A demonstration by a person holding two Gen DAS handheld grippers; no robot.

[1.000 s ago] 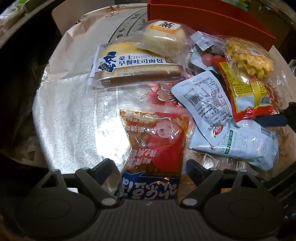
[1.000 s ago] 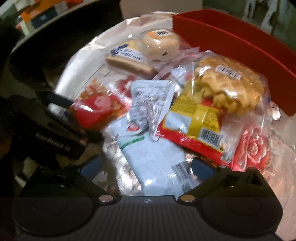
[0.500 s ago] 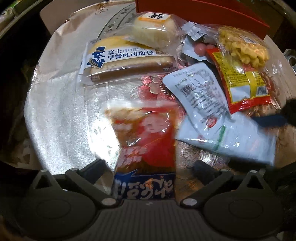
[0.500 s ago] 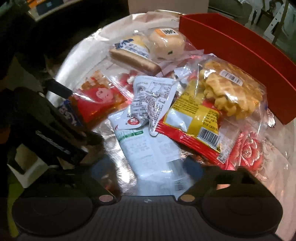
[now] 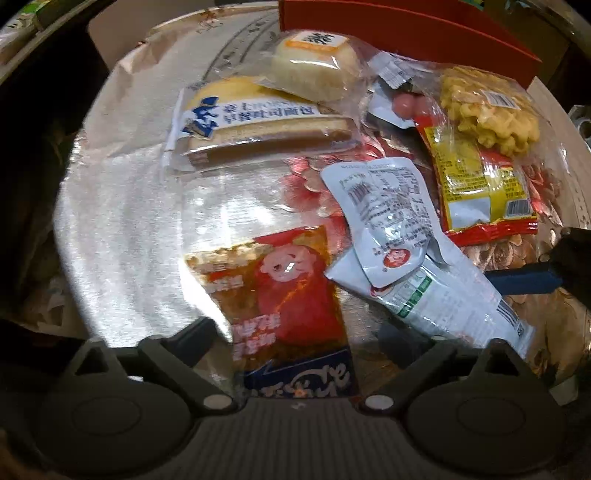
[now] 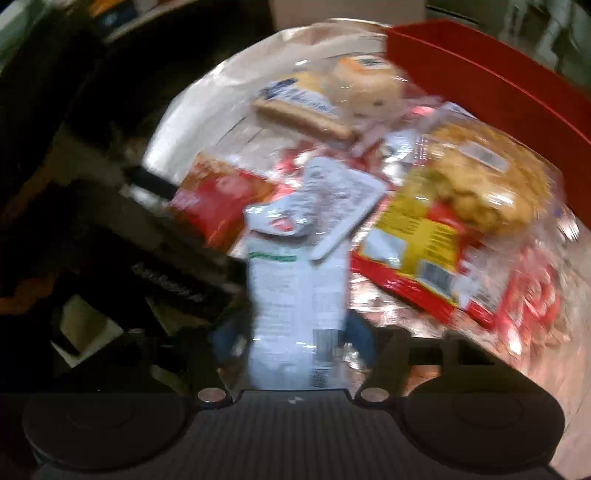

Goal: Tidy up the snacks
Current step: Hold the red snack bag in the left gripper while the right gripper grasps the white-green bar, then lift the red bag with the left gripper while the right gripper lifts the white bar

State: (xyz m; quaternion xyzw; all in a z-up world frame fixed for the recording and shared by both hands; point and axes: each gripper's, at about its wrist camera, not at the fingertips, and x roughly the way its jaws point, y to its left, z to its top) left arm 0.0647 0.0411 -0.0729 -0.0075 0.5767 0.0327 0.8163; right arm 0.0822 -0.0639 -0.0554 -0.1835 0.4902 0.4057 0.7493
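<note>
White packet lies pinched inside right tool.

Dim room; strong glare on the foil table cover around nine o'clock. Right wrist view is motion-blurred throughout. Fisheye bending and dark vignetting ring both frames' edges.

bare foil left — snack heap right

A table with a shiny silver cover carries the snacks. The toast bread pack lies far, the red snack bag near, the red box far right.
</note>
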